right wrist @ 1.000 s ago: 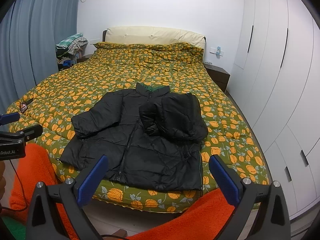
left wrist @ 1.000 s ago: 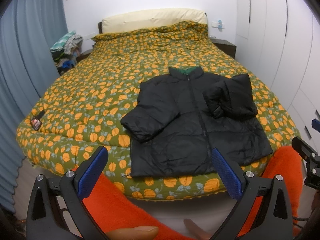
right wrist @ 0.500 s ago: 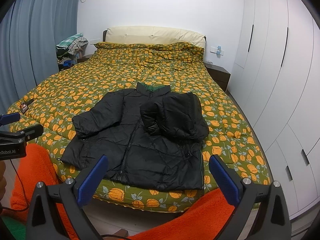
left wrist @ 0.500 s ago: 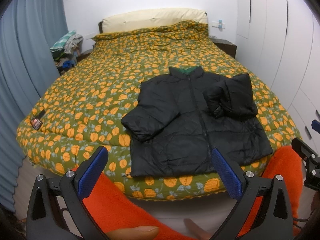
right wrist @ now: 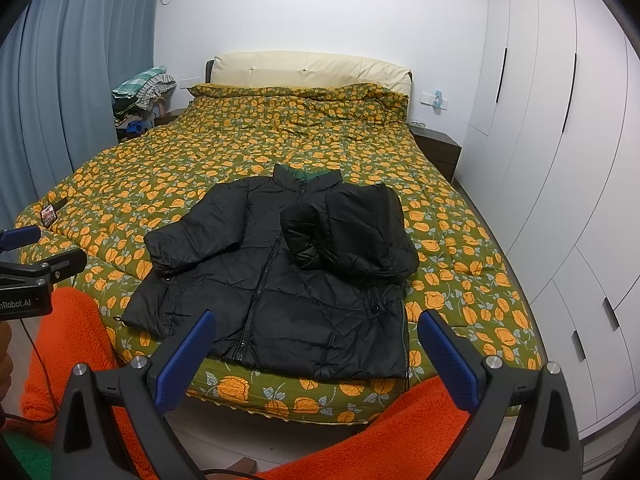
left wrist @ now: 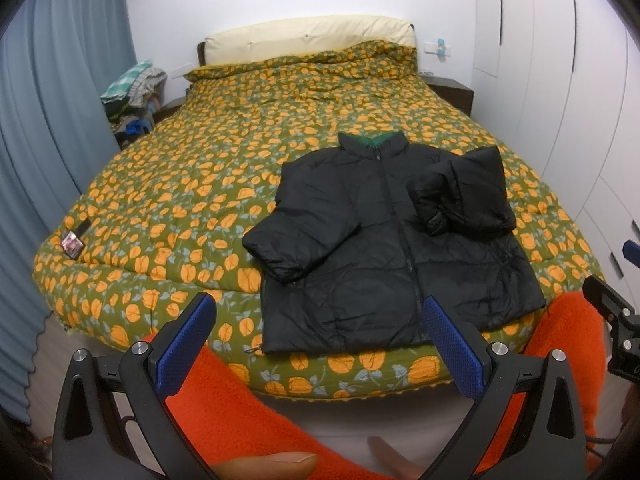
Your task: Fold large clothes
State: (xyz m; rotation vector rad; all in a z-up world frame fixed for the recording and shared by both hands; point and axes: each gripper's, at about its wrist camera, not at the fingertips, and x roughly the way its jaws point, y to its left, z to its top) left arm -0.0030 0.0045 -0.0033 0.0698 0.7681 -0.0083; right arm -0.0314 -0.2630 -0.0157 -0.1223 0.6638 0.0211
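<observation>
A black puffer jacket (left wrist: 384,240) lies face up near the foot of the bed, zipped, collar toward the headboard. Its right sleeve (left wrist: 464,192) is folded over the chest; its left sleeve (left wrist: 296,232) lies bent at the side. It also shows in the right wrist view (right wrist: 288,280). My left gripper (left wrist: 320,348) is open and empty, held off the foot of the bed, short of the jacket's hem. My right gripper (right wrist: 316,356) is open and empty, also short of the hem.
The bed has a green quilt with orange flowers (left wrist: 192,184) and a cream headboard (right wrist: 312,68). White wardrobes (right wrist: 560,160) line the right side. Blue curtains (left wrist: 52,128) hang at left. A pile of clothes (right wrist: 144,88) sits back left. Orange fleece sleeves (left wrist: 240,400) are below the grippers.
</observation>
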